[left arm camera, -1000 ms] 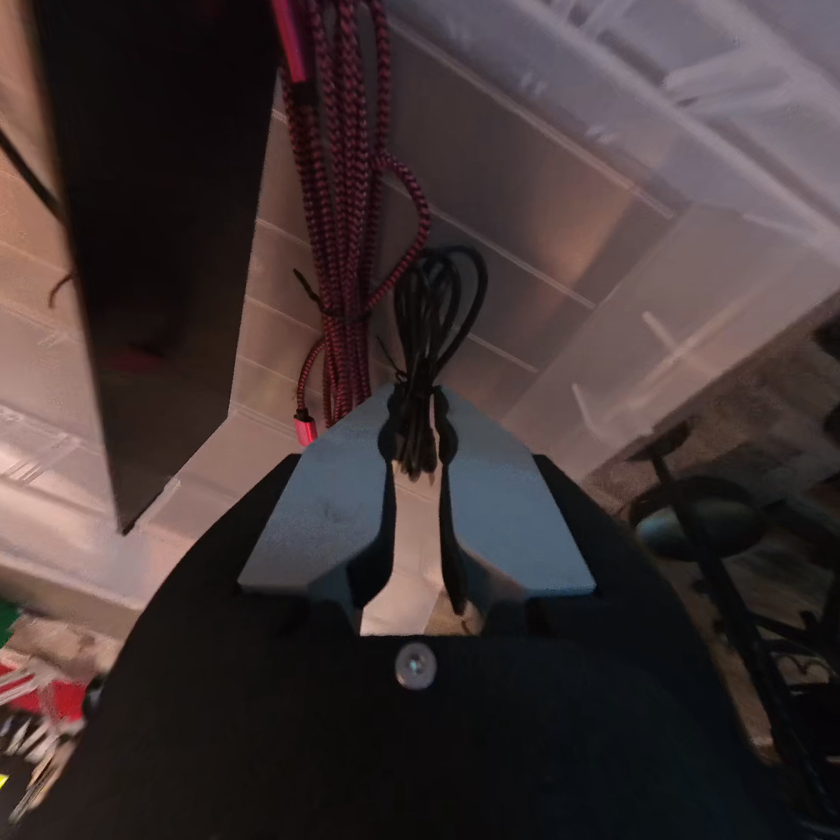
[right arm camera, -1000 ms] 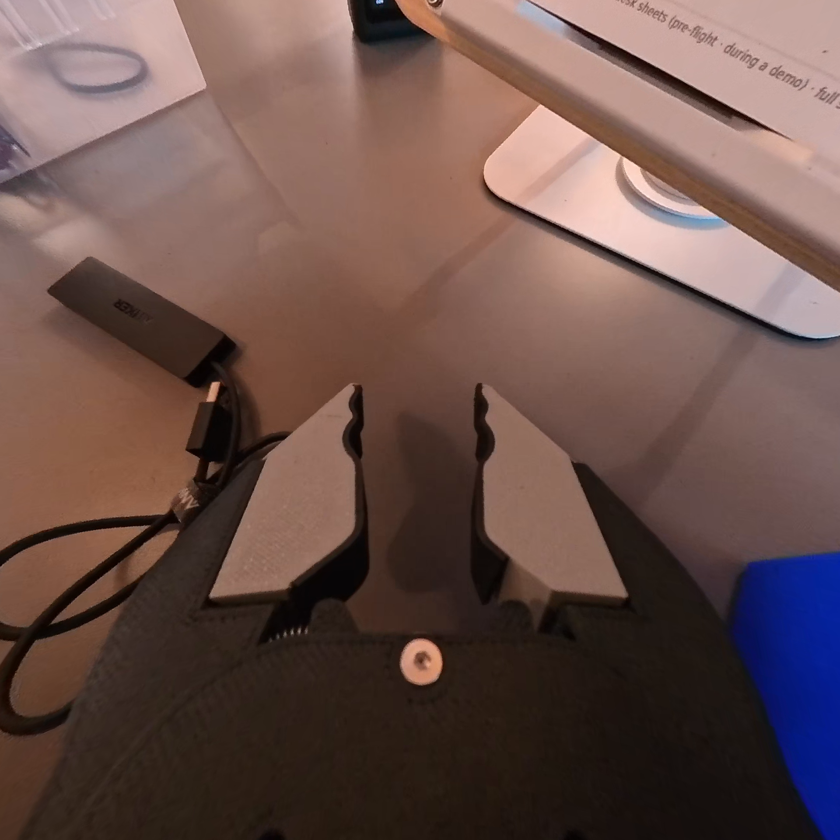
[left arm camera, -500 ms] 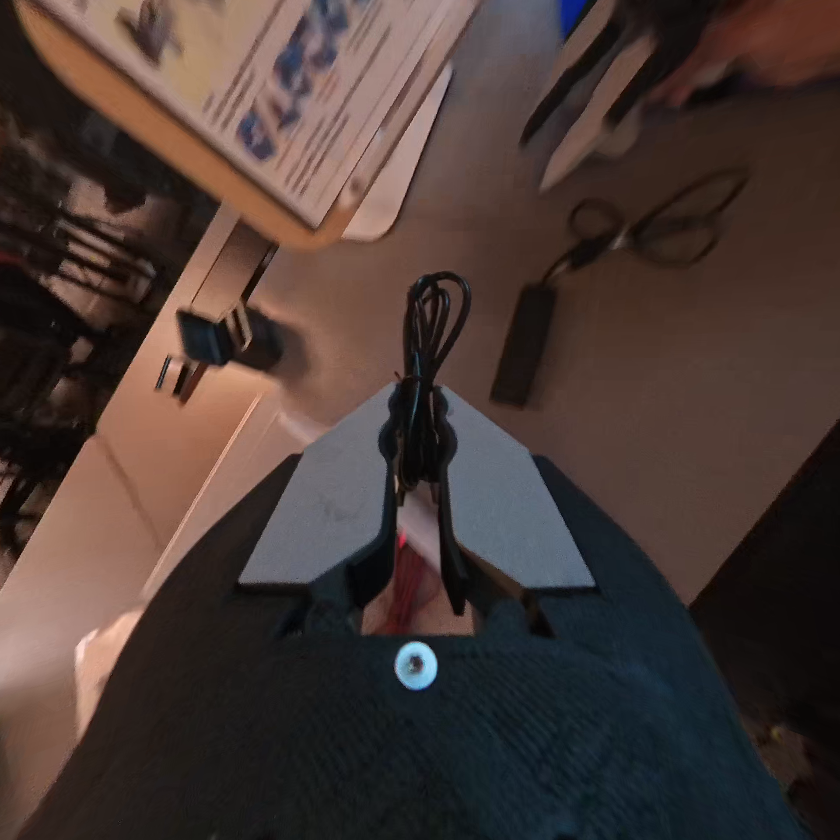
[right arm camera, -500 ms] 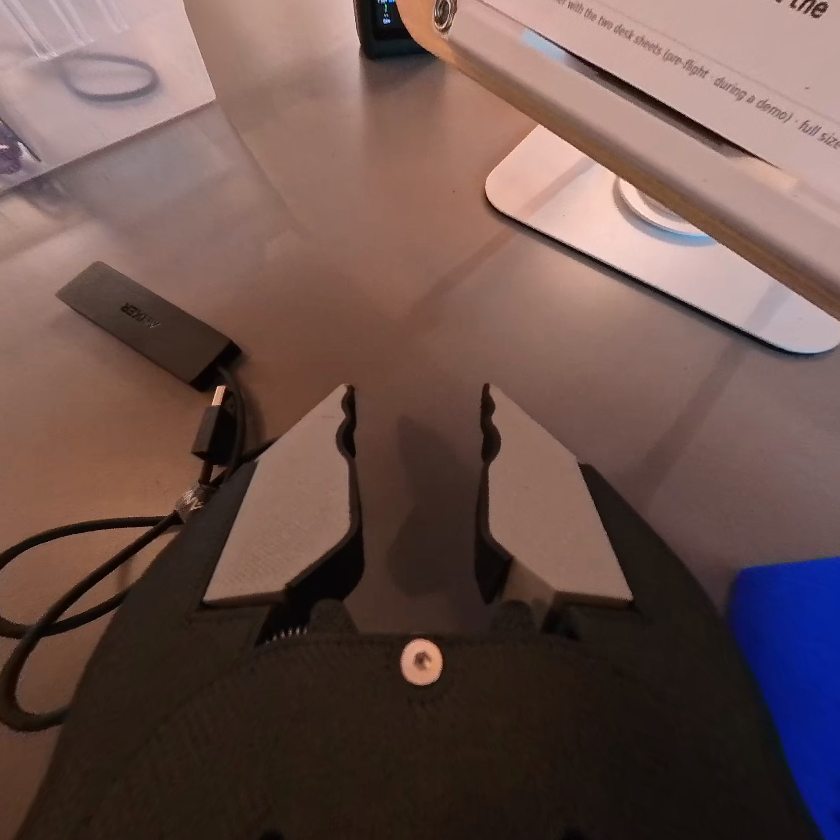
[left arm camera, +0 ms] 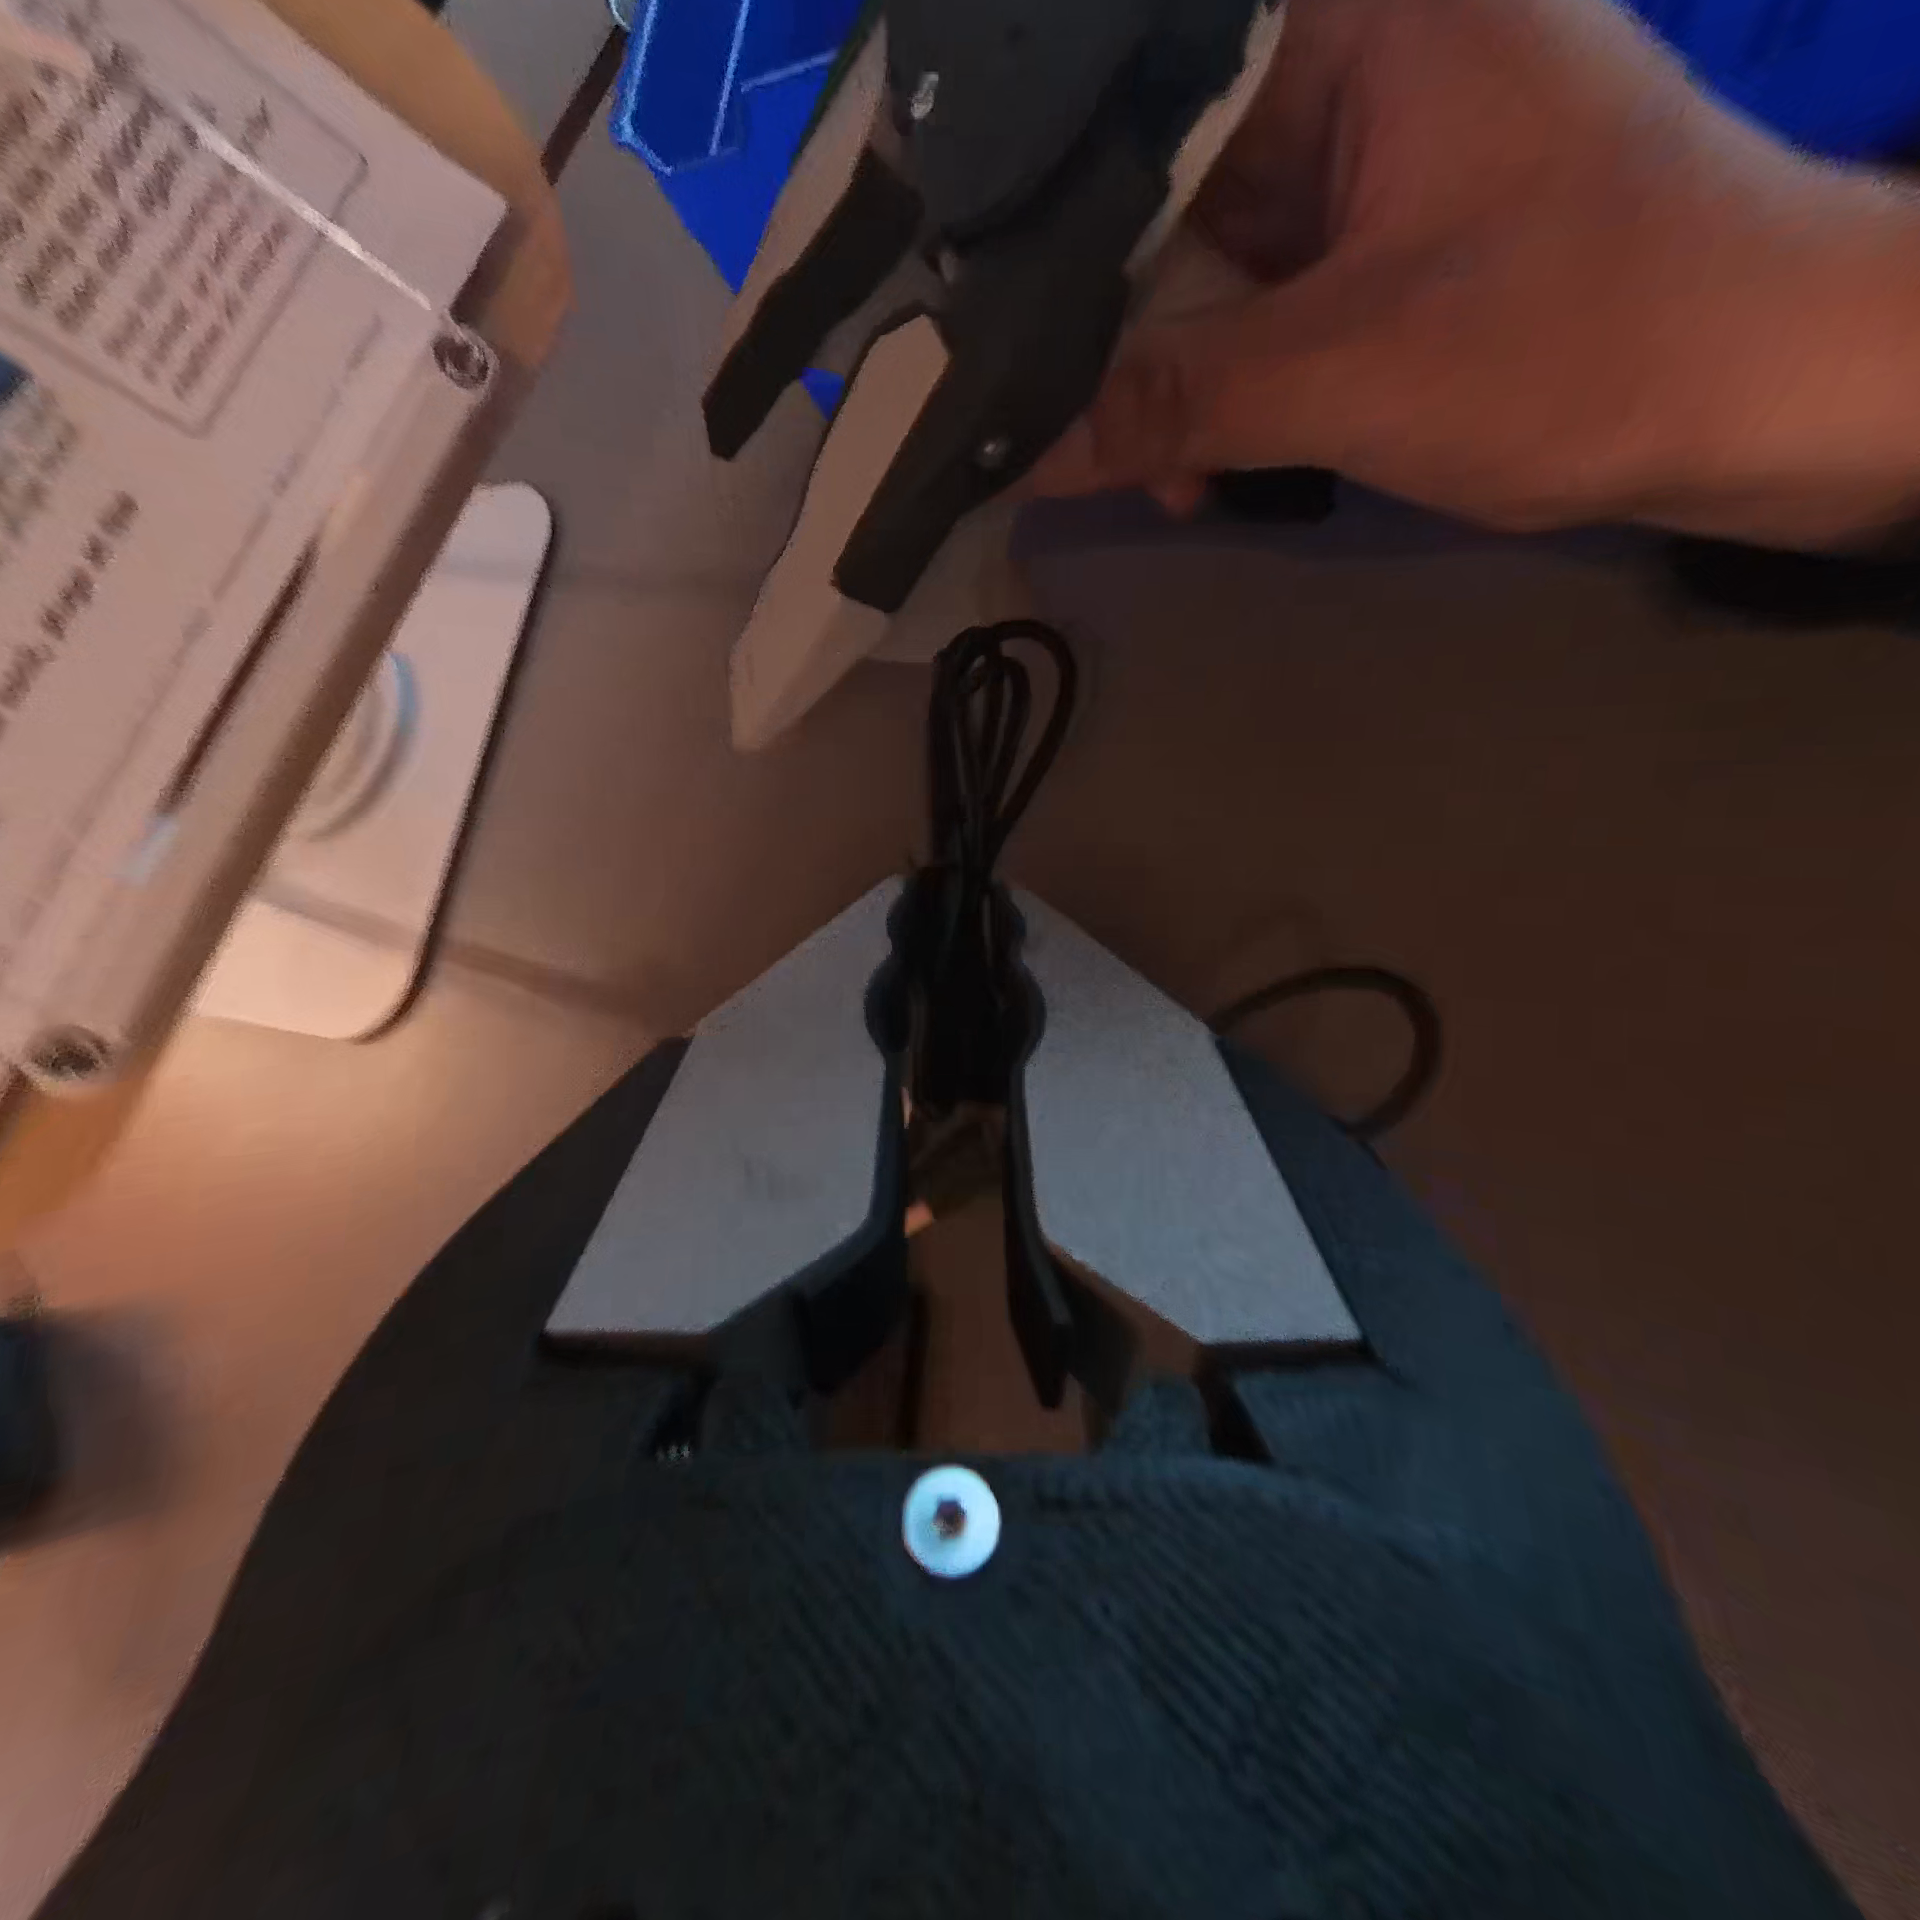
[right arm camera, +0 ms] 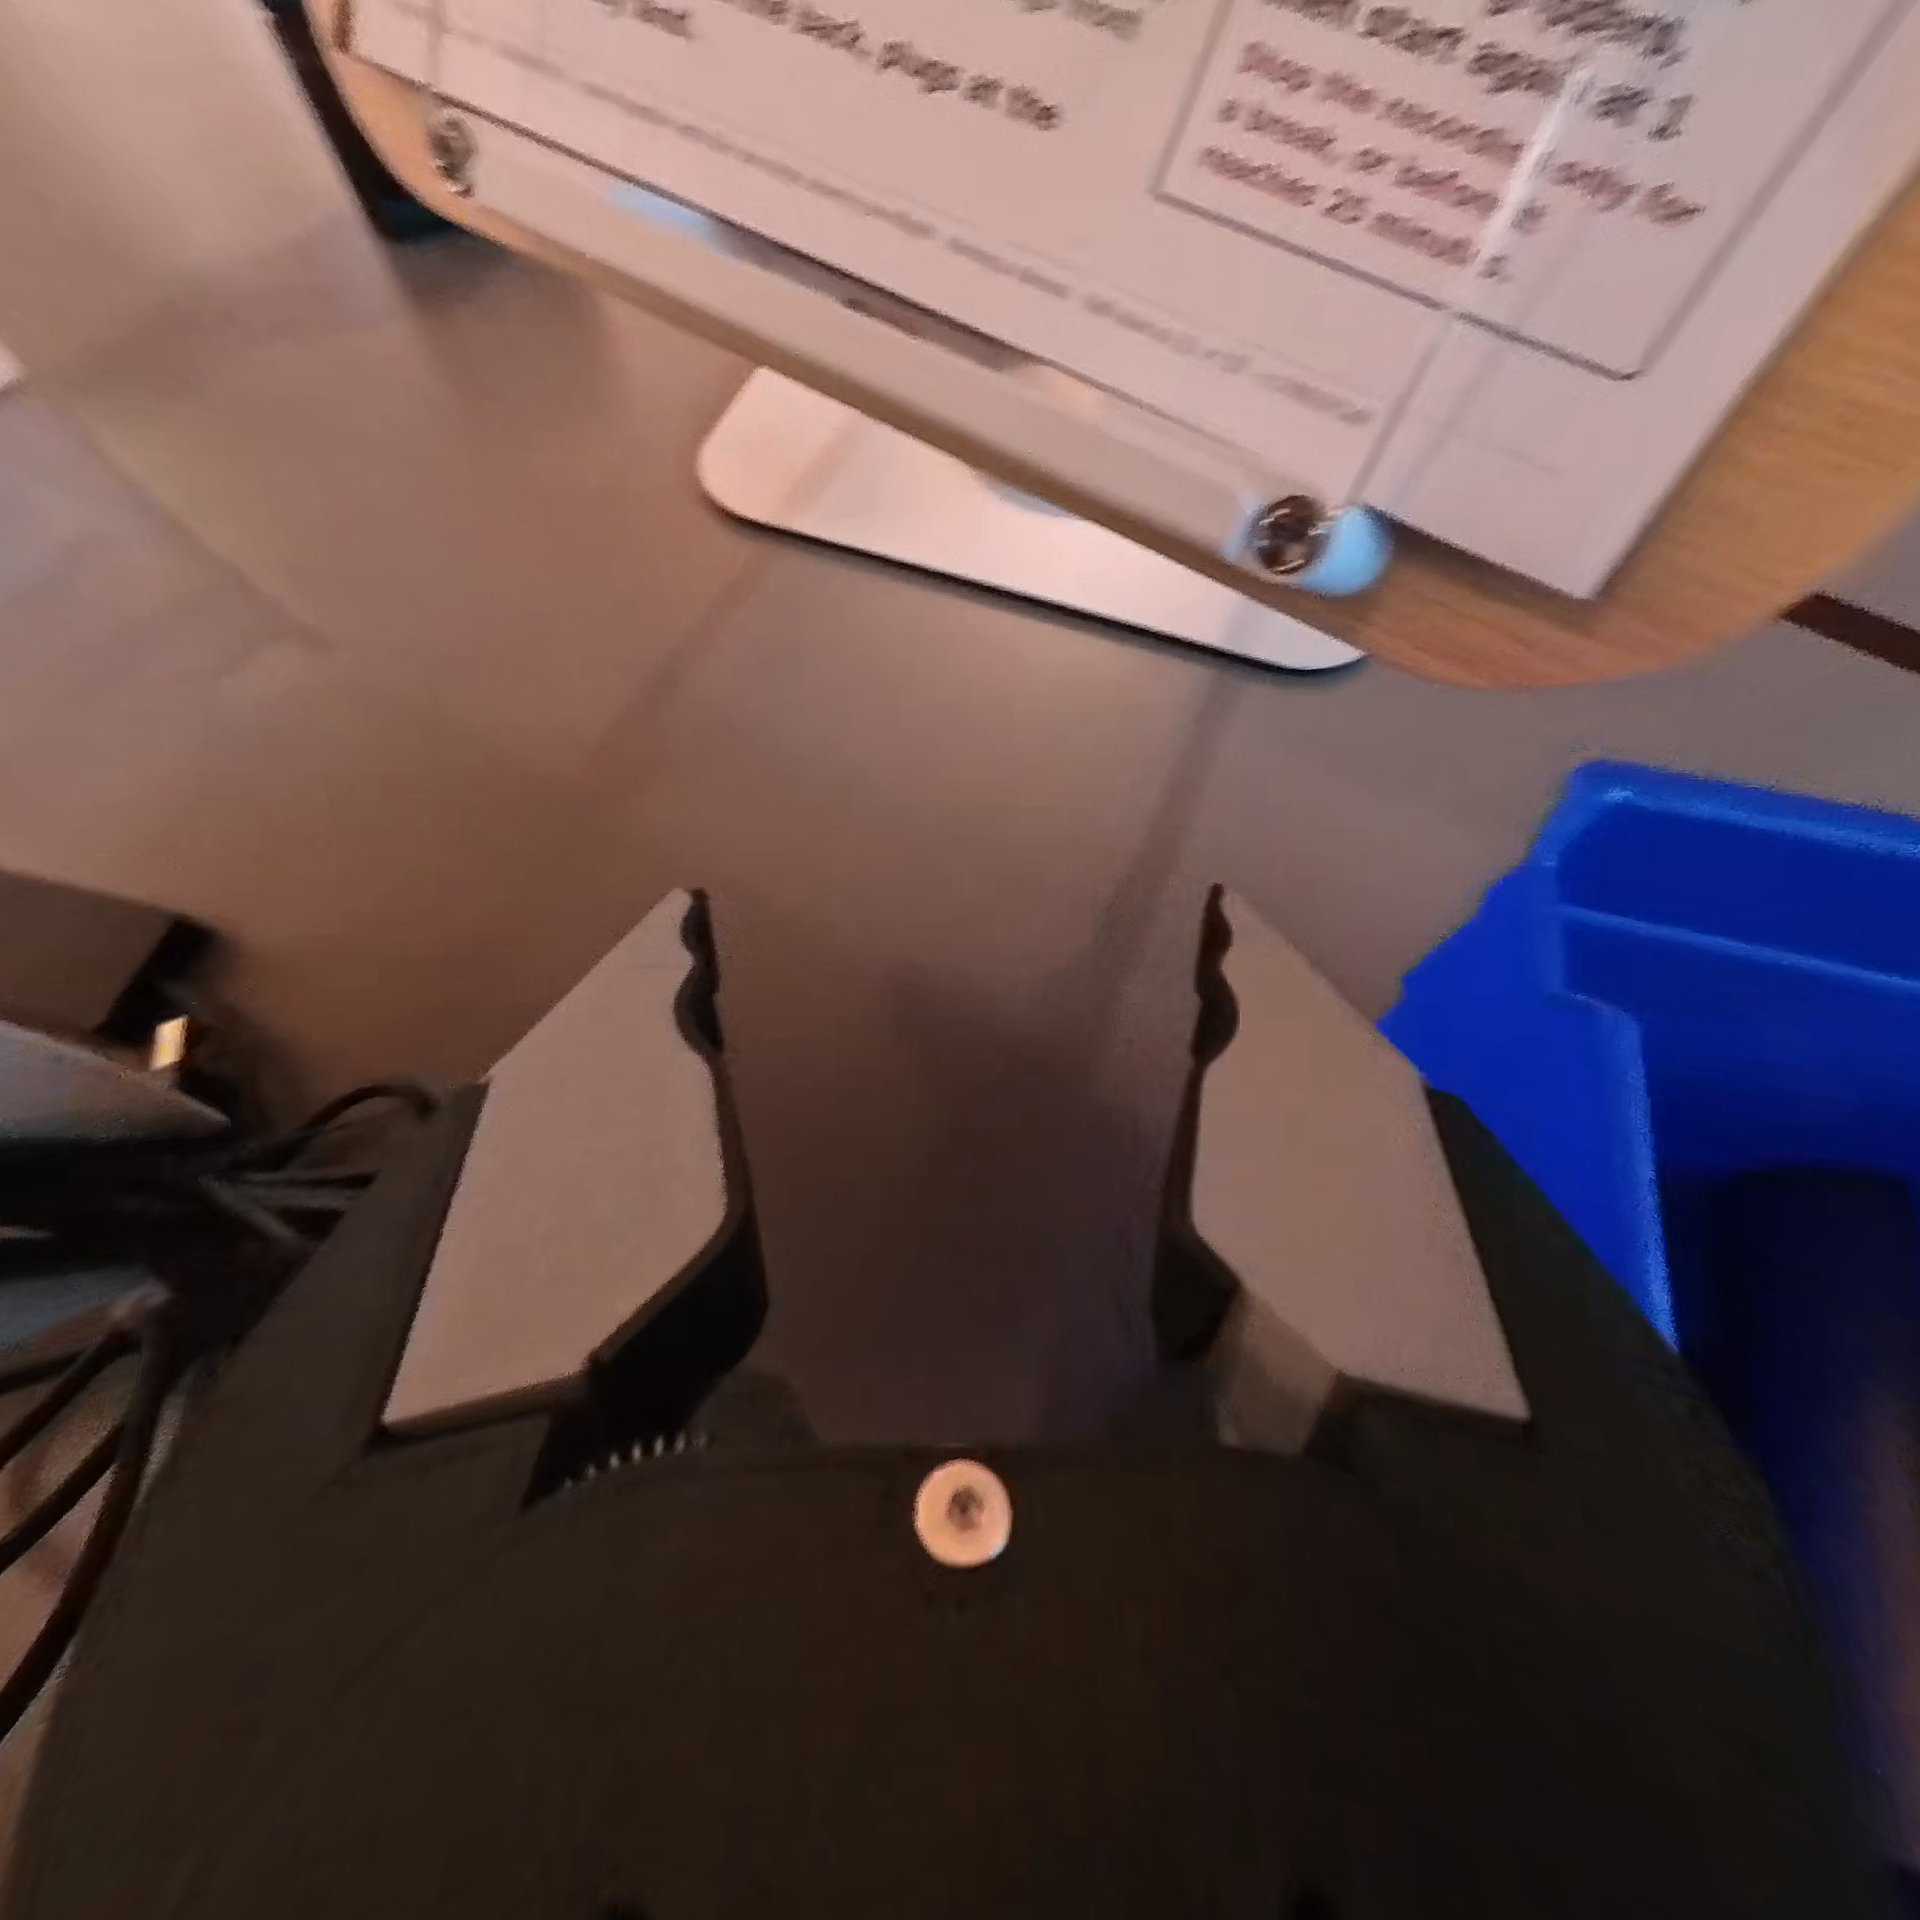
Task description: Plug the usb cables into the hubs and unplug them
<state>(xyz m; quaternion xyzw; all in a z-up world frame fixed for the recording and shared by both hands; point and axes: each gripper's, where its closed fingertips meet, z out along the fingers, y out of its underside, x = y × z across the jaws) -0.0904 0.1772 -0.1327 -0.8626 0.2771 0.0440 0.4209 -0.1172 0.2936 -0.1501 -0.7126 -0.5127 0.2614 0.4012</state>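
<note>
Left tool point(left arm camera: 956, 935) grips bundled black cable point(left arm camera: 997, 717) (printed sheet point(right arm camera: 1039, 208) blurred).

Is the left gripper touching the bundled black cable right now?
Touching. The left wrist view shows the left gripper with its jaws closed on the bundled black cable, whose loops stick out past the tips.

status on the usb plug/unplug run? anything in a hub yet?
Nothing visibly plugged yet. Done: the left gripper has a bundled black USB cable clamped and held above the table. In hand: the right gripper is open and empty, close to the bundle. Left: free a connector, plug it in, unplug. No hub is clearly identifiable in these blurred views.
</note>
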